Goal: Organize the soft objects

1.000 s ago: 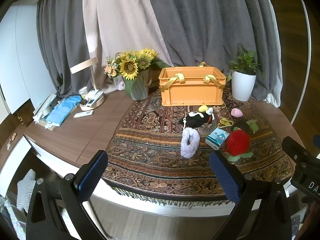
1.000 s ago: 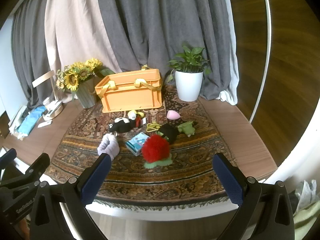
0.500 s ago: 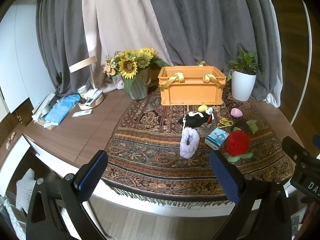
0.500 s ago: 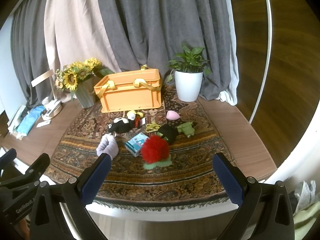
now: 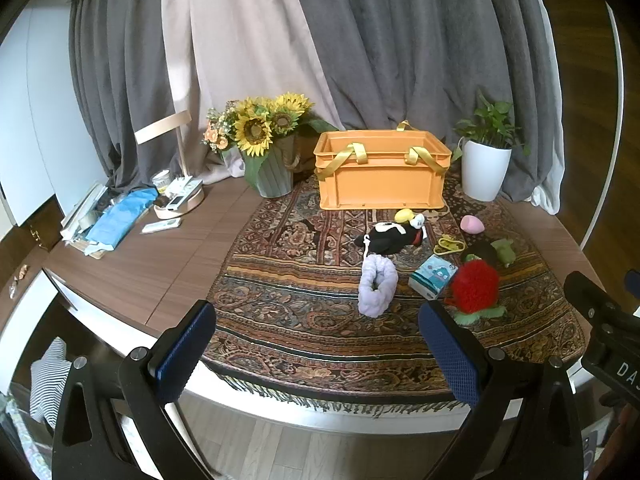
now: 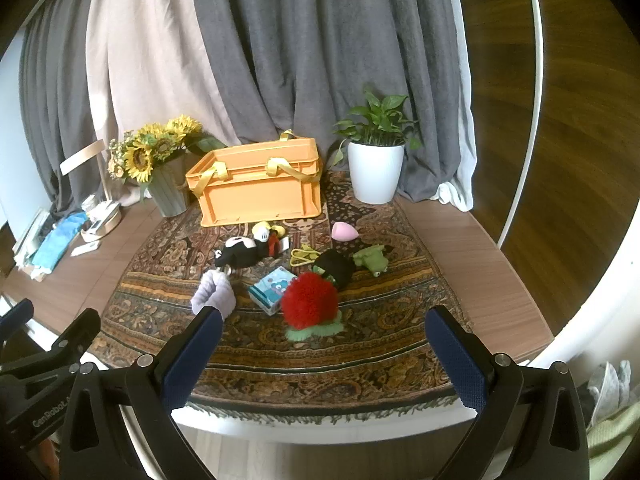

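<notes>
Soft toys lie on a patterned rug (image 5: 304,312) before an orange crate (image 5: 380,172): a lilac rolled plush (image 5: 376,286), a black-and-white mouse plush (image 5: 390,236), a red fuzzy ball (image 5: 474,286), a pink egg (image 5: 471,224) and a green frog (image 5: 504,250). The right wrist view shows the crate (image 6: 258,186), lilac plush (image 6: 212,292), red ball (image 6: 308,300) and frog (image 6: 372,258). My left gripper (image 5: 316,344) is open and empty at the table's near edge. My right gripper (image 6: 324,350) is open and empty, also short of the toys.
A sunflower vase (image 5: 268,148) stands left of the crate, a white potted plant (image 5: 486,164) right of it. A small blue box (image 5: 432,276) and yellow loops (image 5: 450,244) lie among the toys. Clutter with a blue cloth (image 5: 120,220) sits far left. Curtains hang behind.
Both grippers have drifted very slightly; the scene has shifted a little in view. Nothing on the table has moved.
</notes>
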The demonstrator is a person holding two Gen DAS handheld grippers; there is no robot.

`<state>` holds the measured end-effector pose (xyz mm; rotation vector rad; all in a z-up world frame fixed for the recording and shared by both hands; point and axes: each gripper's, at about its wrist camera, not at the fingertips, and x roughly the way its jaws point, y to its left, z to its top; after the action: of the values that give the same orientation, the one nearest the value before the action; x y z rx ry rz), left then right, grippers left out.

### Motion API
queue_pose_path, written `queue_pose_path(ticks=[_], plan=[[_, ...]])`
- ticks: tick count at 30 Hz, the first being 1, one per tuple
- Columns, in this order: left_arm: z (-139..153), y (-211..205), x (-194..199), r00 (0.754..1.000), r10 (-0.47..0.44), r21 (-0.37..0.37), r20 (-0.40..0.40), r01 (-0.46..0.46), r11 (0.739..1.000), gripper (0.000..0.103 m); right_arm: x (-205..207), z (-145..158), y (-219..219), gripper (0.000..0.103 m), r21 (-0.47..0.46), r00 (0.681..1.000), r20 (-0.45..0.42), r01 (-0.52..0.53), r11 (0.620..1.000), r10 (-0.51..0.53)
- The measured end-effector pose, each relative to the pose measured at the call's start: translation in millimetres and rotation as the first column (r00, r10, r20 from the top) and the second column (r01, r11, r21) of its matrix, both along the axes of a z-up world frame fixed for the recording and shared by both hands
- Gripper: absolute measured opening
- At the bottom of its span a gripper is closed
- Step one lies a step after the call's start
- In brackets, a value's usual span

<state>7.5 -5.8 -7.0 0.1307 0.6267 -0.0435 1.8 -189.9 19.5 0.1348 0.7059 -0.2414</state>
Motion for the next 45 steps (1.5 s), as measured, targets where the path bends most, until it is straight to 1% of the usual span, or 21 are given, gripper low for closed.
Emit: queue_pose_path(ticks=[17, 31, 36, 40, 45], plan=[[0.1, -0.5, 0.8, 1.0, 0.001, -0.001, -0.003, -0.001, 1.0, 0.103, 0.6, -0.7, 0.1, 0.102, -0.002, 1.0, 0.0, 0.0, 1.0, 0.0], [-11.1, -5.9, -1.7, 1.0, 0.007, -0.001, -0.02, -0.007, 1.0, 0.103, 3.8, -3.1, -1.0, 0.102, -0.001, 1.0, -0.003, -0.007, 1.0, 0.007], [-11.6, -6.5, 4.9, 0.999, 0.011, 0.001, -0.038, -0.011, 1.0, 0.103, 12.8, -15.0, -8.7, 0.102, 0.01, 1.0, -0.016, -0.022, 1.0, 0.022], [-17.6, -10.8, 9.1, 0.998, -0.001, -0.004, -0.061, 0.001, 1.0, 0.103, 18.4, -24.5, -11.5, 0.102, 0.016, 0.999, -0.025, -0.041, 0.999, 0.041], [-30.5, -18.6, 16.0, 0.997, -0.004, 0.004, -0.076, 0.004, 1.0, 0.103, 26.5, -38.7, -16.4, 0.102, 0.003, 0.998, -0.033, -0.06, 0.998, 0.06]])
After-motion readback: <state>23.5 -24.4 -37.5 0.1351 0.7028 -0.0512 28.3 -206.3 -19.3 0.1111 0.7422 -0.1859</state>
